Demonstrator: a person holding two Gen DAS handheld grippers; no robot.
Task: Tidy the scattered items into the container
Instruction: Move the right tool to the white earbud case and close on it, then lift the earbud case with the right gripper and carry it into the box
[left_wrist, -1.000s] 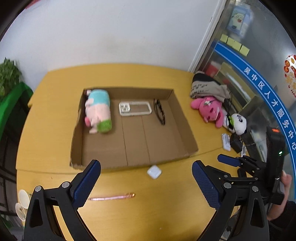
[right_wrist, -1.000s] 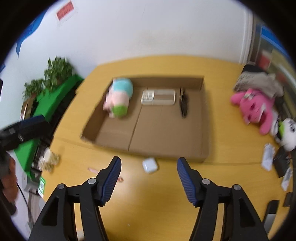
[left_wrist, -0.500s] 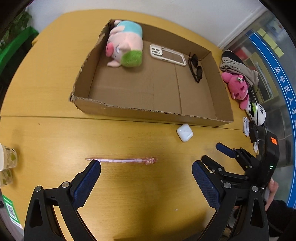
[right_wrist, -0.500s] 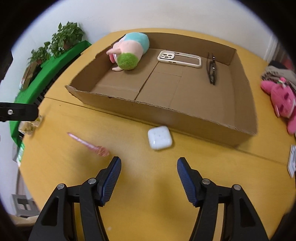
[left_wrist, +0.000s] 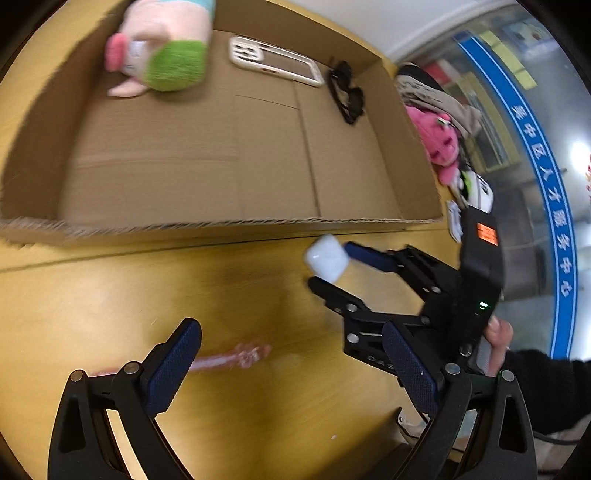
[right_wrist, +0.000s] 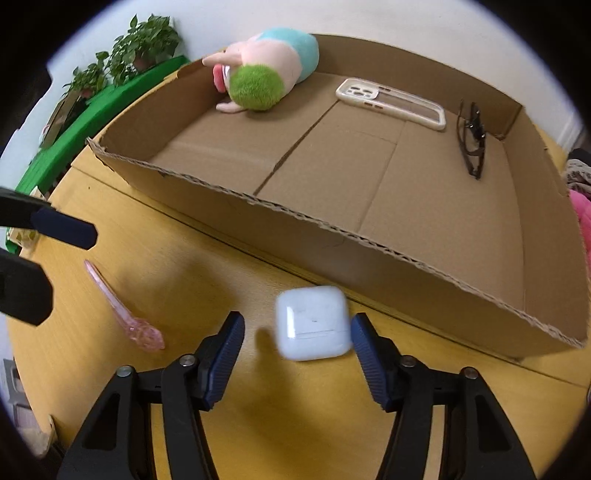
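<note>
My right gripper (right_wrist: 297, 350) points down at the table, its jaws closing with the white earbud case (right_wrist: 313, 328) between the blue pads but not yet pressed: the right pad sits just beside the case's edge, while a gap shows on the left. My left gripper (left_wrist: 291, 363) stands wide with nothing in it, low over the pink pen (left_wrist: 236, 356), which lies on the wooden table (left_wrist: 110, 295) with one end hidden behind the left finger. Only the right wrist view shows the pen whole (a clear pink stick with a knobbly end, lying at a slant) and the potted plants (right_wrist: 122, 55) on a green ledge beyond the table. Only the left wrist view shows my right hand (left_wrist: 496, 341) on the handle, a dark sleeve (left_wrist: 546, 387), the pink plush (left_wrist: 439, 144) outside the box, and the blue glass band with white characters. The case is a rounded white square, smooth, its lid seam visible, lying just in front of the near wall of the cardboard box (right_wrist: 332, 236). Inside the box lie a pink-and-green stuffed toy (right_wrist: 266, 70), a pale phone case (right_wrist: 391, 101) and dark glasses (right_wrist: 472, 140).
</note>
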